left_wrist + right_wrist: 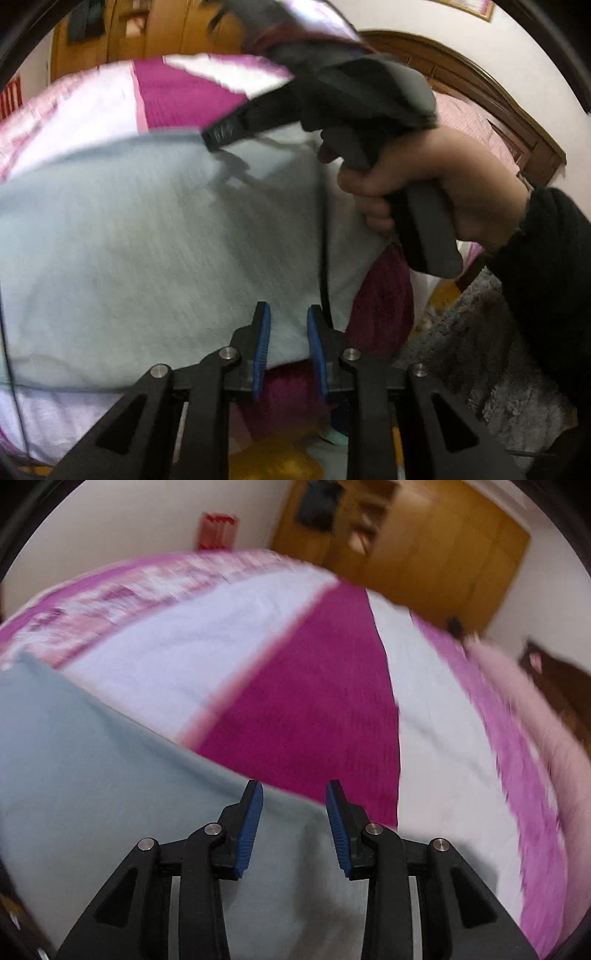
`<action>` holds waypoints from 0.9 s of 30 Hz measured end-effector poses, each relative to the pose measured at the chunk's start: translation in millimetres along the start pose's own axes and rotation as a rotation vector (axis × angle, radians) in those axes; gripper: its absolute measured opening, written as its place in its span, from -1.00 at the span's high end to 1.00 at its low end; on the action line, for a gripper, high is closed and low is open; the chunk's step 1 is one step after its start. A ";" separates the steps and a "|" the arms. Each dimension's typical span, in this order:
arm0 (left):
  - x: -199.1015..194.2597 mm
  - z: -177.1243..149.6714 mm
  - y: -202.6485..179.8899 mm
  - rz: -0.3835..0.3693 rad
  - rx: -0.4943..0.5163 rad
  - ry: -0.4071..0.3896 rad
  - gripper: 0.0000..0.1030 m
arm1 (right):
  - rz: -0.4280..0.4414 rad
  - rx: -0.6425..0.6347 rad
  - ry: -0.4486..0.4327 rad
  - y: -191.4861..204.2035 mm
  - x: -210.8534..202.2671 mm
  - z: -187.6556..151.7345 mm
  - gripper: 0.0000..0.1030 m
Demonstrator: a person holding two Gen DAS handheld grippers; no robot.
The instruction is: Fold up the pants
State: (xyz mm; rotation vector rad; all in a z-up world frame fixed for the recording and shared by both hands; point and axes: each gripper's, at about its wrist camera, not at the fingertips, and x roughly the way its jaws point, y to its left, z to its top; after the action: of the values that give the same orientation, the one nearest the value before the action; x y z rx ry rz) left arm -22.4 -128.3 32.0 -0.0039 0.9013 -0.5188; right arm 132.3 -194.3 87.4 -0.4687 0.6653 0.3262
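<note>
Left fingers [288, 314]: narrow gap, empty, above pale grey pants [147, 240] | right fingers [294, 788]: parted wider, empty, pants edge beneath | bed [314, 701] beyond fingertips

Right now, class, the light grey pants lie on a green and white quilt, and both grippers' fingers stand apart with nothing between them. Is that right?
Not quite: the quilt is magenta and white, not green, as the right wrist view shows. The rest stands: the light grey pants lie on it, and the left gripper and right gripper both have their fingers apart with nothing between them.
</note>
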 end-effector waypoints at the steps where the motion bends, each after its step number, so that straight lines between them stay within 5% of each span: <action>1: -5.7 0.2 -0.8 0.015 0.011 -0.021 0.58 | 0.008 -0.016 -0.031 6.0 -8.7 3.6 0.22; 4: -34.2 5.6 13.2 0.022 -0.014 -0.109 0.56 | 0.084 -0.008 -0.070 25.9 -19.5 20.6 0.13; 8: -71.2 5.3 61.5 0.095 -0.139 -0.174 0.47 | 0.331 0.020 -0.032 60.5 -12.8 42.6 0.13; 14: -115.1 -19.4 165.7 0.413 -0.369 -0.164 0.47 | 0.598 -0.004 0.150 147.2 33.2 80.5 0.14; 17: -127.3 -48.4 223.9 0.477 -0.598 -0.114 0.51 | 0.618 -0.008 0.200 190.9 60.4 94.5 0.15; 19: -134.8 -65.2 243.8 0.406 -0.687 -0.129 0.64 | 0.572 -0.056 0.202 213.4 69.2 98.4 0.13; 23: -142.4 -75.5 237.7 0.455 -0.677 -0.117 0.75 | 0.500 -0.120 0.149 249.3 69.8 111.2 -0.10; 27: -146.4 -91.4 228.2 0.691 -0.591 -0.052 0.61 | 0.522 -0.097 0.146 258.5 81.6 120.9 -0.21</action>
State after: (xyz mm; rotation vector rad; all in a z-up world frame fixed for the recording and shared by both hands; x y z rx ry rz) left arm -67.1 154.3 34.3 -0.2343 0.9116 0.3965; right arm 143.0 98.1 37.4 -0.4085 0.9156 0.8258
